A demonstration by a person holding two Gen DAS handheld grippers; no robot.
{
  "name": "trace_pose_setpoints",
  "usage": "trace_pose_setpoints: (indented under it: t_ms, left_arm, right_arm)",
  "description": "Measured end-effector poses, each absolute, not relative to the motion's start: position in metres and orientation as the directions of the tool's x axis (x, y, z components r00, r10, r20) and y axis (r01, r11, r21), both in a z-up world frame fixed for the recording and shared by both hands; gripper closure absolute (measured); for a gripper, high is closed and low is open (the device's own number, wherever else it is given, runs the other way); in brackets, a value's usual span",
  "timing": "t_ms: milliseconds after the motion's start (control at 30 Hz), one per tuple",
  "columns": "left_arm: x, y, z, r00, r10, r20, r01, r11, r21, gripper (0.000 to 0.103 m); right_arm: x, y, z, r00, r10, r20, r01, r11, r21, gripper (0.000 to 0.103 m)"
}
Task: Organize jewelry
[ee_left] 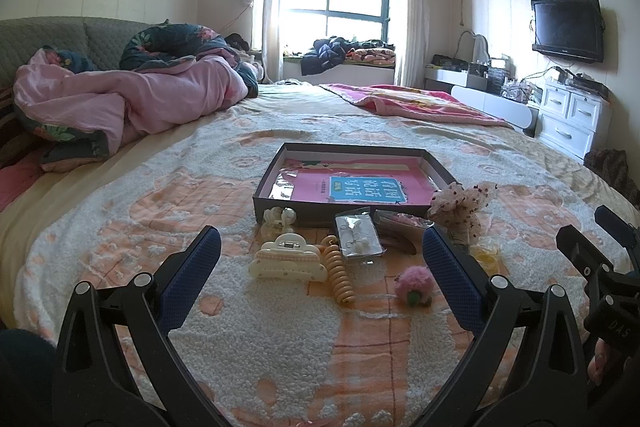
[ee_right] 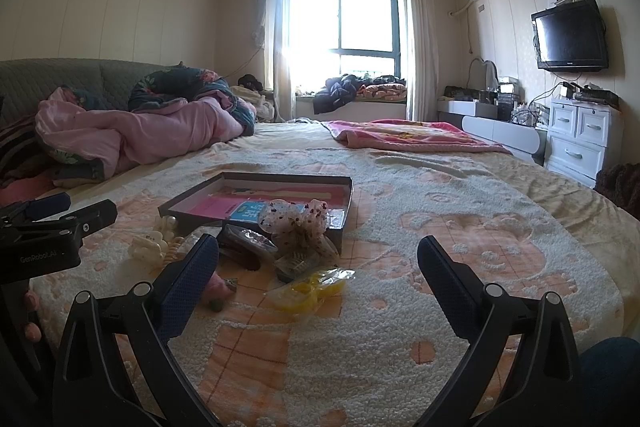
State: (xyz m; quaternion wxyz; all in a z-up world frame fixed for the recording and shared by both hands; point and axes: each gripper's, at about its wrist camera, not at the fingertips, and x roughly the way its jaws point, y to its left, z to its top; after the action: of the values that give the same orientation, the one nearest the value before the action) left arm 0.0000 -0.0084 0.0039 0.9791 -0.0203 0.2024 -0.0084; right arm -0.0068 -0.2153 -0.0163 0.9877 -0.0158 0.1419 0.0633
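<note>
- Left gripper (ee_left: 320,259) and right gripper (ee_right: 318,263) both spread wide, grasping nothing, above the bed (ee_left: 280,339).
- Shallow dark box (ee_left: 276,173) on the bedspread, pink booklet (ee_left: 360,187) inside; jewelry and hair pieces heaped just before its near wall.
- Left view alone: cream claw clip (ee_left: 288,261), coiled hair tie (ee_left: 340,275), bagged earrings (ee_left: 358,233), pink pompom (ee_left: 414,285).
- Right view: yellow packet (ee_right: 314,289) plain, spotted scrunchie (ee_right: 298,223) masking the box's near corner; pompom mostly hidden behind a finger.

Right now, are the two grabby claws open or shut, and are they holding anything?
Left gripper: open, holding nothing.
Right gripper: open, holding nothing.
</note>
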Motion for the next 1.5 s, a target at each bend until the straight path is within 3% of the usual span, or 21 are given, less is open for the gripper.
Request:
trace_pose_setpoints:
  t_ms: [700,1033,1500]
  left_arm:
    - [0.021,0.026,-0.009,0.892,0.028,-0.452,-0.080,0.992,-0.096,0.011]
    - [0.051,0.046,-0.023,0.835,0.055,-0.548,-0.129,0.987,-0.097,0.011]
    - [0.096,0.056,-0.055,0.748,-0.092,-0.657,-0.035,0.984,-0.177,0.011]
  right_arm:
    - [0.022,-0.201,-0.020,0.903,0.178,-0.390,-0.202,0.979,-0.022,0.006]
    - [0.061,-0.195,-0.021,0.871,0.200,-0.449,-0.227,0.974,-0.007,0.006]
    - [0.130,-0.198,-0.028,0.825,0.197,-0.531,-0.215,0.976,0.027,0.006]
